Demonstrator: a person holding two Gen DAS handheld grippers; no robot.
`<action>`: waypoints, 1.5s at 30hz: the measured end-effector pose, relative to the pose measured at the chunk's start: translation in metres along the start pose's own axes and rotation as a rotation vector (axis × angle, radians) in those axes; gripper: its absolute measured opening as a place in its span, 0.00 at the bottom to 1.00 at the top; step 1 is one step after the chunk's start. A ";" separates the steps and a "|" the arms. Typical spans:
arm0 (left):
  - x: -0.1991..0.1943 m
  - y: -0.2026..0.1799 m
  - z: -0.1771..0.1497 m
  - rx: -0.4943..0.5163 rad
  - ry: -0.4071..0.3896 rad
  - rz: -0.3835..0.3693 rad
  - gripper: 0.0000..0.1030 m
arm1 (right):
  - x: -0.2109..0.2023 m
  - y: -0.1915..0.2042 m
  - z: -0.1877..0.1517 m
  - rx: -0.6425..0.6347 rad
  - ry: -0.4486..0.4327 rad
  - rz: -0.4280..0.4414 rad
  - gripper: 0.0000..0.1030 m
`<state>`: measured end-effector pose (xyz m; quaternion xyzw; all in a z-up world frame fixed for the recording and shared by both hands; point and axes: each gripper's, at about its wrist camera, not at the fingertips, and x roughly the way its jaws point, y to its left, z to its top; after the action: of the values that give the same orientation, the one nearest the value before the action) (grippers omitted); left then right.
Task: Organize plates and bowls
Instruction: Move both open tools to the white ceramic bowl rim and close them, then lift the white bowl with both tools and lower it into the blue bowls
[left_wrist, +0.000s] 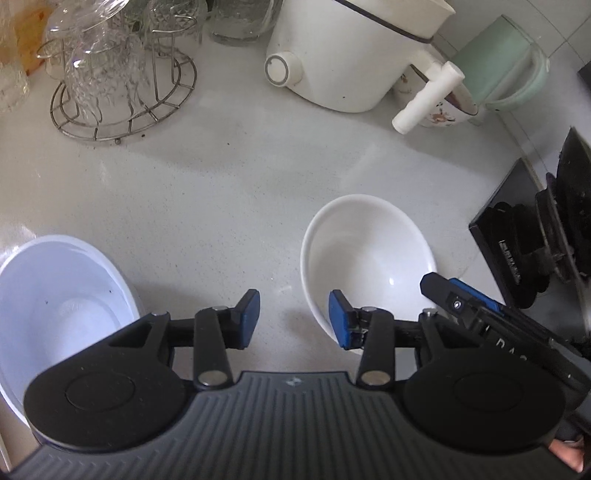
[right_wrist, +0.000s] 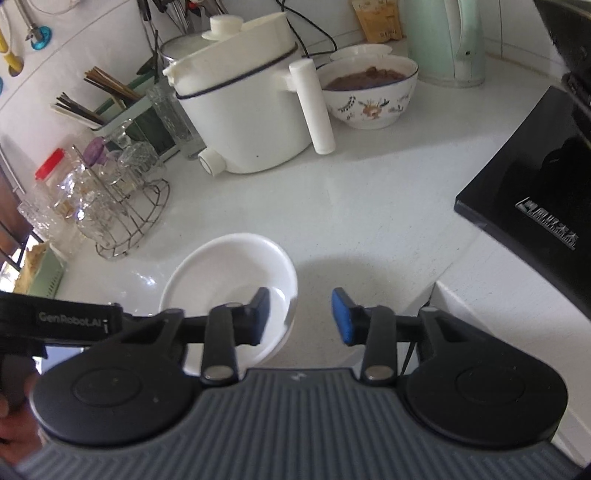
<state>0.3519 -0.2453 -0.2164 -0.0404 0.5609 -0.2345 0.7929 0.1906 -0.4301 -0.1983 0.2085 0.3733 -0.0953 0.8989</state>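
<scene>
A small white bowl (left_wrist: 369, 254) stands empty on the white counter, to the right of my left gripper (left_wrist: 293, 319), which is open and empty; its right pad sits at the bowl's near rim. A larger white bowl (left_wrist: 55, 310) stands at the lower left, partly under the left gripper's body. In the right wrist view the small white bowl (right_wrist: 229, 273) lies left of centre. My right gripper (right_wrist: 301, 317) is open and empty, with its left pad over the bowl's near right rim. The right gripper also shows in the left wrist view (left_wrist: 480, 310).
A white electric pot (right_wrist: 243, 110) with a long handle stands at the back. Beside it are a patterned bowl of dark food (right_wrist: 369, 92), a green kettle (right_wrist: 447, 40), a wire glass rack (left_wrist: 122, 81) and a black stove (right_wrist: 528, 177) at right.
</scene>
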 end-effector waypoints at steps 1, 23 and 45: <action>0.001 0.001 -0.001 -0.011 -0.006 0.007 0.45 | 0.002 0.000 -0.001 0.007 -0.002 -0.001 0.36; -0.003 0.000 0.001 -0.043 -0.001 -0.007 0.11 | 0.015 0.012 -0.007 -0.015 0.015 0.013 0.11; -0.085 -0.006 -0.001 -0.095 -0.071 -0.022 0.11 | -0.043 0.029 0.005 0.018 -0.004 0.141 0.13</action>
<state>0.3272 -0.2147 -0.1413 -0.0924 0.5425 -0.2145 0.8070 0.1728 -0.4052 -0.1559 0.2421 0.3552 -0.0355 0.9022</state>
